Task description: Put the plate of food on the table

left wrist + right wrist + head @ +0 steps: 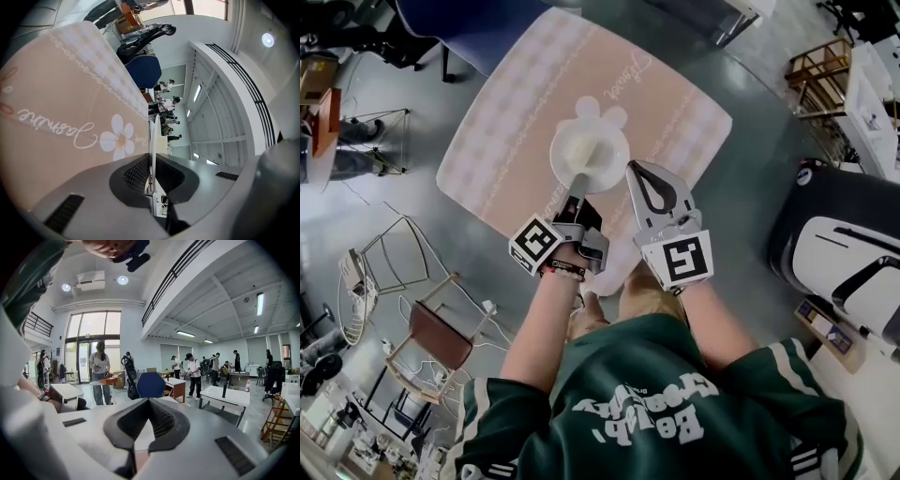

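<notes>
Now | left hand-held gripper (577, 185): clamped on the near rim of the plate (589, 150) | plate lies straight ahead of it, over the middle of the desk (675, 103); contact with desk: cannot tell | right hand-held gripper (634, 170): clenched, empty, just right of plate | judged next: lower it ahead, left only.

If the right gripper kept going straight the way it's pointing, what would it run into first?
Probably the blue chair, dead ahead beyond the right gripper's shut jaws; nothing nearer shows in line, though depth is unclear.
</notes>
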`<state>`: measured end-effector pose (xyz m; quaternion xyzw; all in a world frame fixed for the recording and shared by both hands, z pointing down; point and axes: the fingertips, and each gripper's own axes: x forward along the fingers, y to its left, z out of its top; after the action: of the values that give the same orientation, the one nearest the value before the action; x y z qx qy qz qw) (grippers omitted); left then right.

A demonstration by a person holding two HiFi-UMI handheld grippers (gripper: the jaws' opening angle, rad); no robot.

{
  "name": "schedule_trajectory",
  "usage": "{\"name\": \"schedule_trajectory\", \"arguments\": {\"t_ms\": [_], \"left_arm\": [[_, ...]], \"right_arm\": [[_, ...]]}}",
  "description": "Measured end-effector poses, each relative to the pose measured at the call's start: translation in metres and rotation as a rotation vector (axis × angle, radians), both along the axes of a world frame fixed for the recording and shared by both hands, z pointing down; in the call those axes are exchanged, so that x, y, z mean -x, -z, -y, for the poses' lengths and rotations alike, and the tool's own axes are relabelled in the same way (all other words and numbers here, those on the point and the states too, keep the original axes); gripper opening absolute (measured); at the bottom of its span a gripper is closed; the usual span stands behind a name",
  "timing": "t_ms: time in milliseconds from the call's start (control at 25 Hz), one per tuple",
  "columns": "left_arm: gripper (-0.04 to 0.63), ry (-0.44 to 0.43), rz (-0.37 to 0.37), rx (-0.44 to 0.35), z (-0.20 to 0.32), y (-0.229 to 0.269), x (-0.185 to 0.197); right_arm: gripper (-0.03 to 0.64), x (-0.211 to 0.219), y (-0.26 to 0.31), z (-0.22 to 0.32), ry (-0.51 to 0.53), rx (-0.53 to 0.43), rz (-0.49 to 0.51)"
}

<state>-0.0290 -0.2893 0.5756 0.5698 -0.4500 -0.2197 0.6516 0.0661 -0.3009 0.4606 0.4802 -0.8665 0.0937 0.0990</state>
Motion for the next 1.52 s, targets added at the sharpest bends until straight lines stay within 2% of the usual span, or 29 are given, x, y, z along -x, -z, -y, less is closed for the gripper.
{"name": "schedule_trajectory", "arguments": {"t_ms": [520, 1040, 1240, 1520], "left_arm": [[0.031, 0.065, 0.003, 0.101, 0.023, -0.071, 0.007], [0.035, 0.059, 0.016, 0.177, 0.036, -0.107, -0.002], [0.037, 0.014, 0.093, 0.2, 0.035, -0.111, -0.002], [0.131, -0.009, 0.173, 0.236, 0.028, -0.111, 0.001]], "right_arm": [[0.014, 0.008, -0.063, 0.02, 0.065, 0.118, -0.015], [0.014, 0.013, -0.086, 0.043, 0.082, 0.153, -0.015], [0.014, 0.019, -0.089, 0.041, 0.093, 0.175, -0.002], [0.014, 0.019, -0.091, 0.041, 0.089, 0.187, 0.005]]}}
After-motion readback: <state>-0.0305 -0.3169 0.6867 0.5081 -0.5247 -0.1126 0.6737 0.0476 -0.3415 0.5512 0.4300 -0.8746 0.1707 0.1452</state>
